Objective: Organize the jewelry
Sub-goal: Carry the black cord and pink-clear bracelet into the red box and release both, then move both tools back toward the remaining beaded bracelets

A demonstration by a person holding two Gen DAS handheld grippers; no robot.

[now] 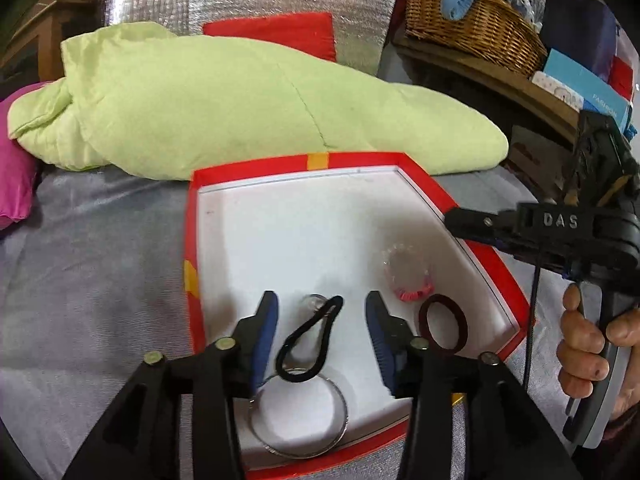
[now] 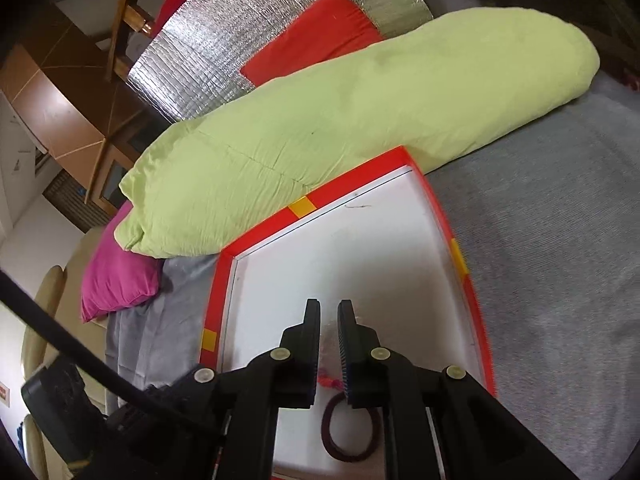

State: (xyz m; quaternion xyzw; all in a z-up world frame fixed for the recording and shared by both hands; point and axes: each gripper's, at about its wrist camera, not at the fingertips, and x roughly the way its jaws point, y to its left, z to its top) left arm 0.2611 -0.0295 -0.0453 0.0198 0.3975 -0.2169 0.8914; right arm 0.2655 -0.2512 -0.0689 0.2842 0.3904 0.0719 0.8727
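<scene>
Left wrist: fingers [image 1: 322,312] spread wide, empty, around looped black hair tie [image 1: 310,340].

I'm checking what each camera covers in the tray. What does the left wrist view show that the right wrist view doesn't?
Only the left wrist view shows the black elastic hair tie, the thin silver metal bangle, the clear beaded bracelet, the woven wicker basket and the open left gripper.

Only the right wrist view shows the nearly closed right gripper.

Both show the red-rimmed white tray, the maroon elastic hair tie and the long pale green pillow.
</scene>
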